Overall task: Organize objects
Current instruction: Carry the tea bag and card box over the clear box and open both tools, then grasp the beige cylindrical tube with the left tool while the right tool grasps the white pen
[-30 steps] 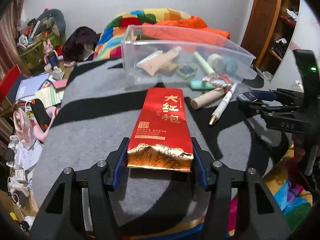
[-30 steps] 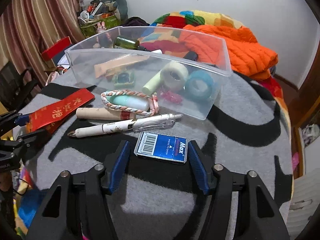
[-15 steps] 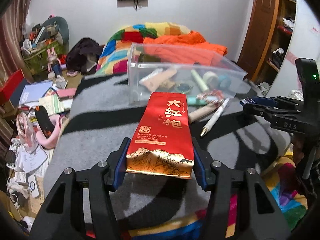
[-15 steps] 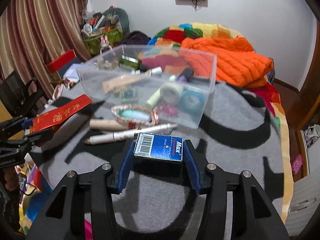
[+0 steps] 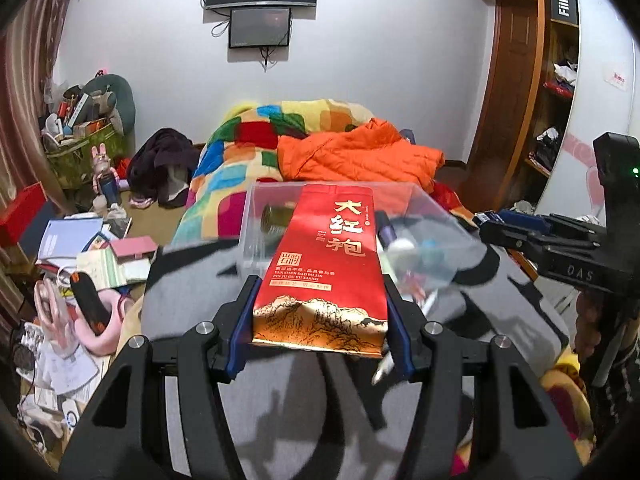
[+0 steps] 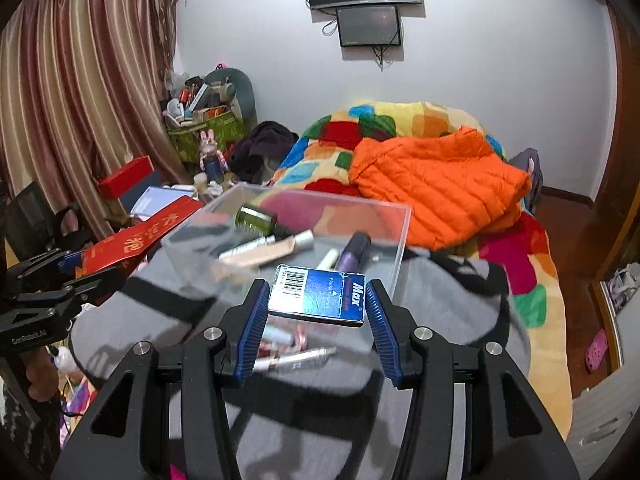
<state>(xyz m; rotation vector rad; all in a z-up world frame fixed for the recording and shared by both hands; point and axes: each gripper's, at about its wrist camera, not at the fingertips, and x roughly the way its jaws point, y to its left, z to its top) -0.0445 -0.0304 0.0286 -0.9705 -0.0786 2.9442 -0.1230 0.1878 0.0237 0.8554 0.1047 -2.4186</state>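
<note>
Left gripper (image 5: 320, 312): blue pads clamped on the sides of a flat red packet with gold characters and a mountain print (image 5: 326, 256), held in the air in front of the clear rectangular plastic bin (image 6: 394, 240). Right gripper (image 6: 316, 304): jaws partly closed on a small blue box labelled "Max" with a barcode (image 6: 318, 294), held just before the bin's near wall. Both items hang above the grey-and-black blanket (image 6: 452, 292) on which the bin stands.

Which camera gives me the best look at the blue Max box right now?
The right wrist view: the blue Max box sits centred between the right tongs, with its label and barcode readable. The left wrist view shows only its thin blue edge at the far right, clamped in those tongs.
</note>
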